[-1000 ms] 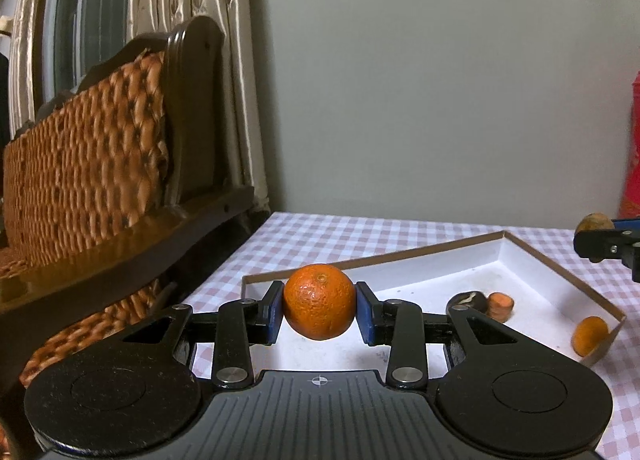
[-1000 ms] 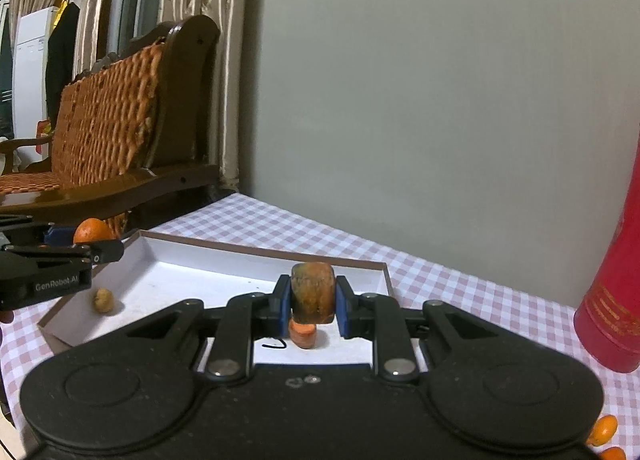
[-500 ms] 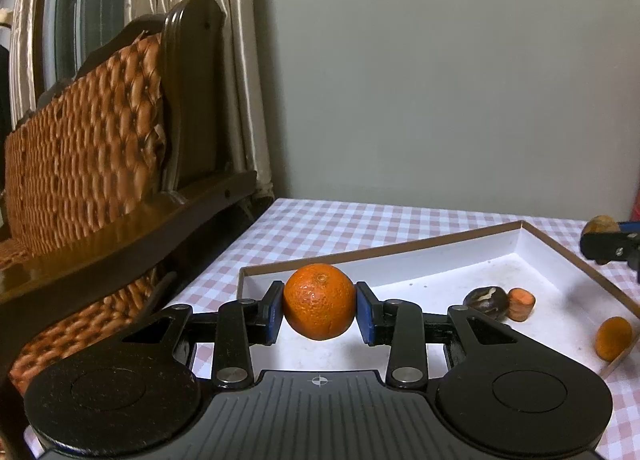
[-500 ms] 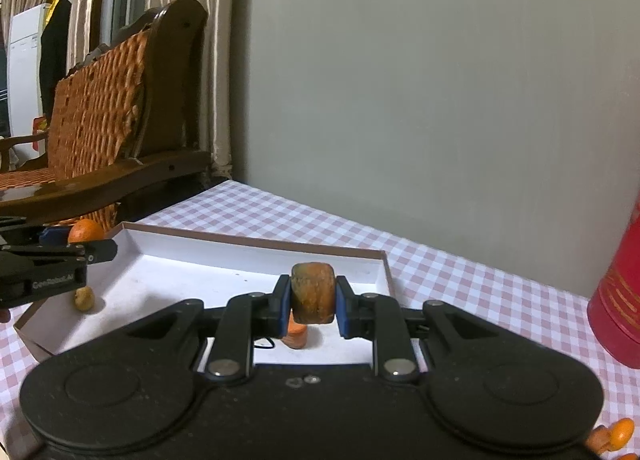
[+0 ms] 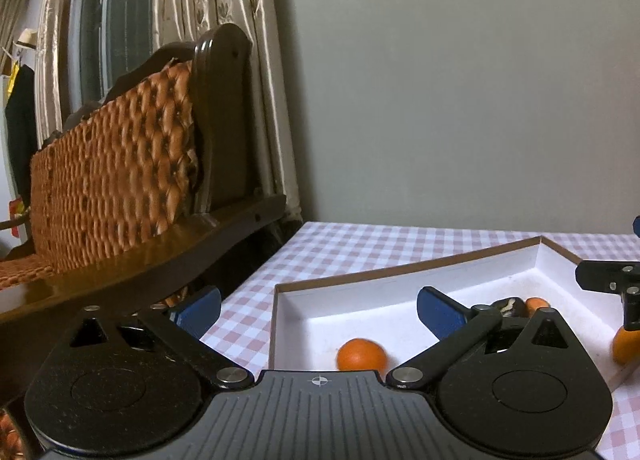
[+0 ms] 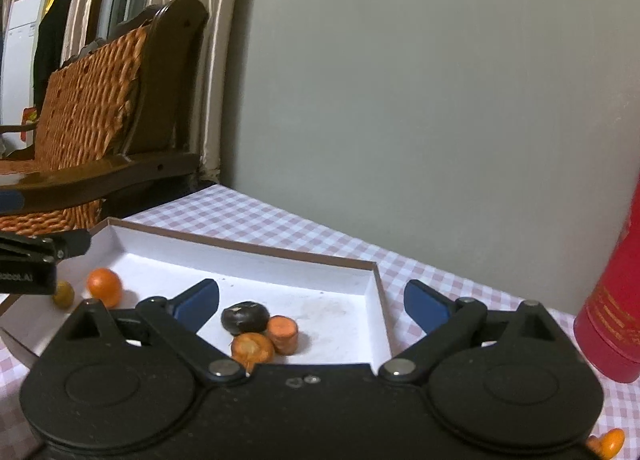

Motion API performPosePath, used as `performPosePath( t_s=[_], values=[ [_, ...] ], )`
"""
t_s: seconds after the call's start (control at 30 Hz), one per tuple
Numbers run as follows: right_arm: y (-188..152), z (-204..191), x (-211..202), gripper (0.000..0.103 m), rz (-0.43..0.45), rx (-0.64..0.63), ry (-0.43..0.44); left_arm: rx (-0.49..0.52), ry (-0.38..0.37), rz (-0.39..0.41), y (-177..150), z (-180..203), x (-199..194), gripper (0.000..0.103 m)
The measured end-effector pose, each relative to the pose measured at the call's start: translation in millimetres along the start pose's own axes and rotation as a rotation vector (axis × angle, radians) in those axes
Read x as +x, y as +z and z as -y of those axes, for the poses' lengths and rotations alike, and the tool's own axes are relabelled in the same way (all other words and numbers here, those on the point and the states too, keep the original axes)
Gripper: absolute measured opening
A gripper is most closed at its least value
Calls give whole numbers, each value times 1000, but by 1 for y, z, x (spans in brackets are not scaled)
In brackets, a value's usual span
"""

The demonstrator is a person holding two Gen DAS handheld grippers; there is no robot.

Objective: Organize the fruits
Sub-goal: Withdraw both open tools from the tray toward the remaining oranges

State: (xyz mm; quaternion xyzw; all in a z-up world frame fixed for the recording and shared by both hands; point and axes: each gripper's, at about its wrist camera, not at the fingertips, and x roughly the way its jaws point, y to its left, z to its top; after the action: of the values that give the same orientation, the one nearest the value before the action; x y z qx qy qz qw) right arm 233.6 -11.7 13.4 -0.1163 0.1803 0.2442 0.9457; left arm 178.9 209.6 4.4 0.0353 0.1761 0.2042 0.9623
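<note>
A shallow white box with a brown rim [image 5: 404, 272] [image 6: 240, 250] sits on the checked tablecloth. My left gripper [image 5: 318, 310] is open and empty above the box's near-left corner; an orange [image 5: 362, 354] [image 6: 105, 286] lies in the box just below it. My right gripper [image 6: 312, 300] is open and empty over the box's right end. Below it lie a dark round fruit [image 6: 245, 316], an orange carrot-like chunk [image 6: 282, 333] and a brownish-orange piece [image 6: 252, 349]. A small yellow-green fruit [image 6: 63, 293] lies by the orange. Another orange fruit [image 5: 624, 344] sits at the box's right edge.
A wicker-backed dark wooden chair [image 5: 132, 180] [image 6: 92, 112] stands against the table's left side. A red cylinder [image 6: 614, 300] stands on the table to the right. Small orange fruits [image 6: 608, 442] lie on the cloth at the lower right. A grey wall closes the back.
Both grippers have opened. The orange has dropped from the left gripper into the box, and the brownish-orange piece has dropped from the right gripper beside the dark fruit.
</note>
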Motion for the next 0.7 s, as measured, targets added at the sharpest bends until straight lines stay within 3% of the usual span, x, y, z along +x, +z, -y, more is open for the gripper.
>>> performPosePath(
  t_s=[0.27, 0.5, 0.7],
  values=[
    [5, -6, -14, 97, 28, -2, -26, -46, -3, -1, 2, -3, -17, 103],
    [8, -9, -43, 97, 82, 9, -65, -1, -26, 38, -2, 15, -44, 103],
    [1, -10, -61, 97, 64, 12, -66, -21, -18, 20, -11, 12, -64, 103]
  ],
)
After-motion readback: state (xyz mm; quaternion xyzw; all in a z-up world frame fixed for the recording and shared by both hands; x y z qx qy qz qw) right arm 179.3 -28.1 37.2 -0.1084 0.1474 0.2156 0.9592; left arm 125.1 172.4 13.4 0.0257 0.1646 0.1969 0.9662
